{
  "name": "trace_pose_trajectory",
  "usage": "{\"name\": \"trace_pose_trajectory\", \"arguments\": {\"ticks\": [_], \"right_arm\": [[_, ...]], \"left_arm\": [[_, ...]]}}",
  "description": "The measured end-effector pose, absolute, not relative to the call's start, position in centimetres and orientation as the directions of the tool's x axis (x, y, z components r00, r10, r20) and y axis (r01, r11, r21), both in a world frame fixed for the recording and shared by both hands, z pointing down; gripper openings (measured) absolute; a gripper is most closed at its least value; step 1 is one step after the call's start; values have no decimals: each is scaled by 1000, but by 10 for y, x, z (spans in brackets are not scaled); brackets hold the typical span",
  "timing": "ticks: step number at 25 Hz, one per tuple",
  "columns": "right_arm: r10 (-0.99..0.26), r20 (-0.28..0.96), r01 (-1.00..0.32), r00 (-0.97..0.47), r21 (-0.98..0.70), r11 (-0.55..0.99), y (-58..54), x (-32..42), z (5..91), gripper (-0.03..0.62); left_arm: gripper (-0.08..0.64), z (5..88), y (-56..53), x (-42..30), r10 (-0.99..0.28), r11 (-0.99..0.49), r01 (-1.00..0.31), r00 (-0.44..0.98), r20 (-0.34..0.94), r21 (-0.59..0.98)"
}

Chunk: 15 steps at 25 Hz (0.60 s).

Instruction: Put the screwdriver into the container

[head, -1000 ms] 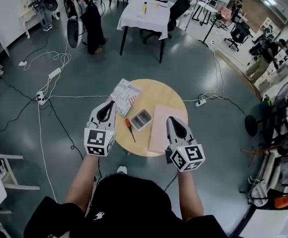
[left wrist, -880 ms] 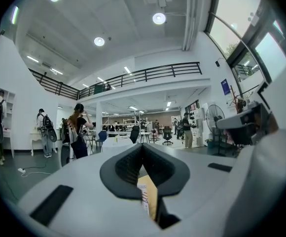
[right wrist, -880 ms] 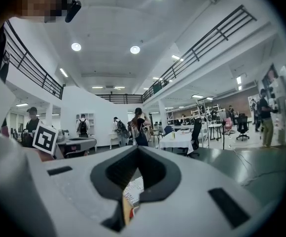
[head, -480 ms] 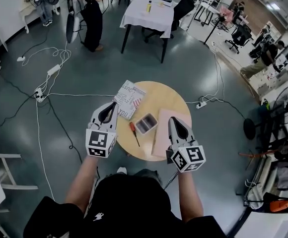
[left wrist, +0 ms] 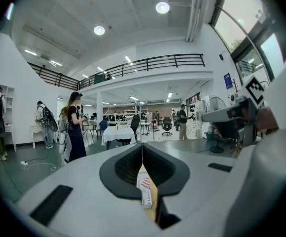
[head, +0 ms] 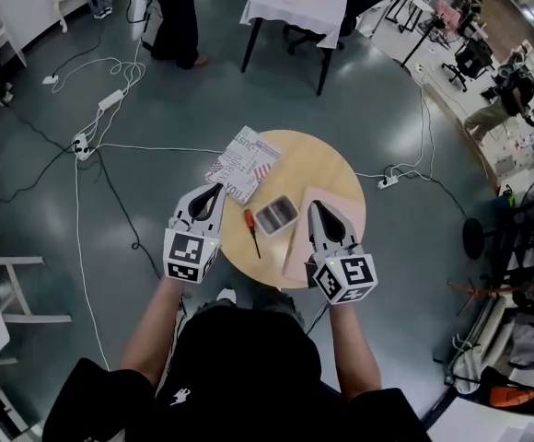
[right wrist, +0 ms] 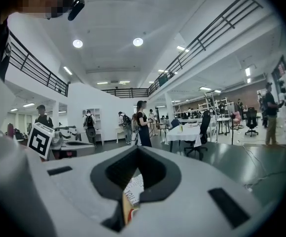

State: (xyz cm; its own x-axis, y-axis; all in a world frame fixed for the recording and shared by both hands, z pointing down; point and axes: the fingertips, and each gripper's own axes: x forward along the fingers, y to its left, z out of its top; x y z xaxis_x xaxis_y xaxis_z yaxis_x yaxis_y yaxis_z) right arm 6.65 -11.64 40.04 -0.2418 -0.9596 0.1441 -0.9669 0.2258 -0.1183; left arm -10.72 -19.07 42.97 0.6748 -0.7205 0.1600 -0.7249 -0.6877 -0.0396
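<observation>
The screwdriver (head: 251,227), with a red handle and a dark shaft, lies on the round wooden table (head: 318,168), just left of the small clear container (head: 277,215). My left gripper (head: 218,191) hovers at the table's left near edge, left of the screwdriver, and is shut on nothing. My right gripper (head: 314,208) is over a pink sheet (head: 296,247), right of the container, its jaws together and empty. In the left gripper view the shut left gripper (left wrist: 142,145) points across the room. In the right gripper view the right gripper (right wrist: 138,148) does the same.
A printed magazine (head: 242,164) lies on the table's far left. Cables and a power strip (head: 112,99) run over the grey floor at left. A white-clothed table (head: 299,3) and a standing person (head: 177,17) are farther back.
Both grippers have sunk a little and come closer to the table's near edge, jaws still together. The screwdriver and container lie where they were on the table.
</observation>
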Motion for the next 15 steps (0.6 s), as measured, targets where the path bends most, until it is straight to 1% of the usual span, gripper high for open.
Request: {"name": "trace_pose_trajectory", "arguments": {"ticks": [1,5,10,15], "right_arm": [[-956,153,-965,-250,-116,234,-120,69,406,0],[-941,201,-961,-272,-114,254,-136,79,434,0],[-919,263,-955,-293,-114,272,-149,86,467,0],[-902,299,-950,-312,-117,290,-159,91,481,0]], "left_arm": [[8,439,-189,-102,-712,-693,-720,678,180,-32],[77,478,-183,-85,-665,-720,-693,697,270,16],[223,521,-179,-70,-610,-721,-683,706,359,116],[316,543,-184,-61,-585,-700,-690,701,409,182]]}}
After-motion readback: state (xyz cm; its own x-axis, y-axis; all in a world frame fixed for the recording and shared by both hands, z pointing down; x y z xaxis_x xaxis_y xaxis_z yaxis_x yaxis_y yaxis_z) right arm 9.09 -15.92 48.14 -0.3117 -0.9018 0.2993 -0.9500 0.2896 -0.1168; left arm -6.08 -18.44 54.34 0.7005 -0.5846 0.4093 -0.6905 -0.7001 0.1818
